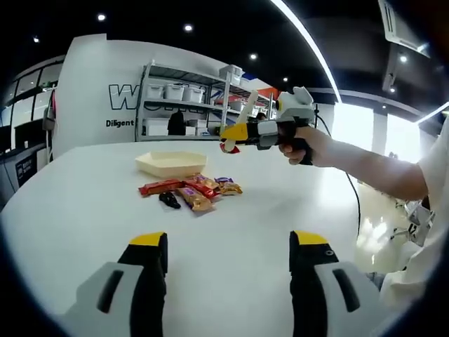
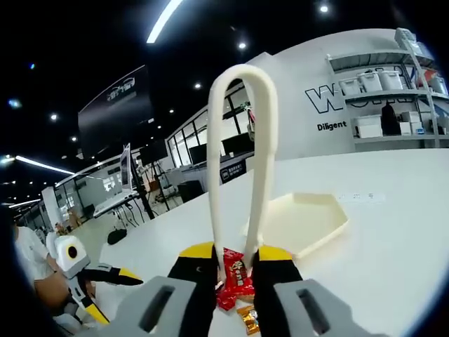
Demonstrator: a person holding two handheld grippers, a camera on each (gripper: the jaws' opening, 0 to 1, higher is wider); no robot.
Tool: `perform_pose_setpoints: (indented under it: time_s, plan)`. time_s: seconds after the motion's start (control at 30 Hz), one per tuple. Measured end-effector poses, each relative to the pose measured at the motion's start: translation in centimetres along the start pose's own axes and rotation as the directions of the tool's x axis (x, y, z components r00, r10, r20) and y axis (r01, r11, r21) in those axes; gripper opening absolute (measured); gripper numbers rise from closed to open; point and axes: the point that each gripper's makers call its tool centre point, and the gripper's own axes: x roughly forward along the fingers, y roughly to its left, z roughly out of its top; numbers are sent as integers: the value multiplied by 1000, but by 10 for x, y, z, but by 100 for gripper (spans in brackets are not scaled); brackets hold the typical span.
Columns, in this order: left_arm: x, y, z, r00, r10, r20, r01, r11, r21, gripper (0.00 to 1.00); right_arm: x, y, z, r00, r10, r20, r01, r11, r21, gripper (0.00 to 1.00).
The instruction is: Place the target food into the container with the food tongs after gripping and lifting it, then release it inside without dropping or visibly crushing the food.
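Note:
Cream food tongs [image 2: 238,140] stand bend-up between my right gripper's [image 2: 236,254] jaws, which are shut on them. A red snack packet [image 2: 235,277] is pinched between the tong tips. In the left gripper view, a hand holds that right gripper [image 1: 231,133] in the air, right of and above the cream container [image 1: 170,163], with the red packet [image 1: 229,147] hanging at the tong tips. Several snack packets [image 1: 191,189] lie on the white table [image 1: 84,210] in front of the container. My left gripper [image 1: 229,242] is open above the table's near part, with nothing between its jaws.
A small black object [image 1: 168,200] lies beside the packets. The container [image 2: 302,221] lies just beyond the tongs, and an orange packet [image 2: 247,319] shows below them. A shelf with white bins [image 1: 182,98] stands behind the table. The person's arm [image 1: 372,168] reaches in from the right.

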Motion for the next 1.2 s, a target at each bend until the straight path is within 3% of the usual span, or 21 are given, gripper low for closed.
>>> perform_pose_setpoints:
  time_s: [0.23,0.33,0.7,0.97,1.2]
  plan:
    - [1,9,2,1000,29,-5,-29,1000,3,73,15,-9,3,1000,-13,-11,13,1000,-13,12]
    - [1,13,4,999,51,-9,-51,999,-16,80,21,-17,4,1000,-18,-17,18,1000,-7,12]
    - [2,11,7,999,44,-14,-44,999,-6,79,48,-42,2,998,-44,-41,44,999,5,12]
    - [-2,22,12,998,67,-11,-67,998,1,78,78,-63,11,997,-63,-43,63,998,2,12]
    - [-4,33,5,995,93,-30,-93,996,-6,77,96,-77,-7,992,-94,-84,93,996,-15,12]
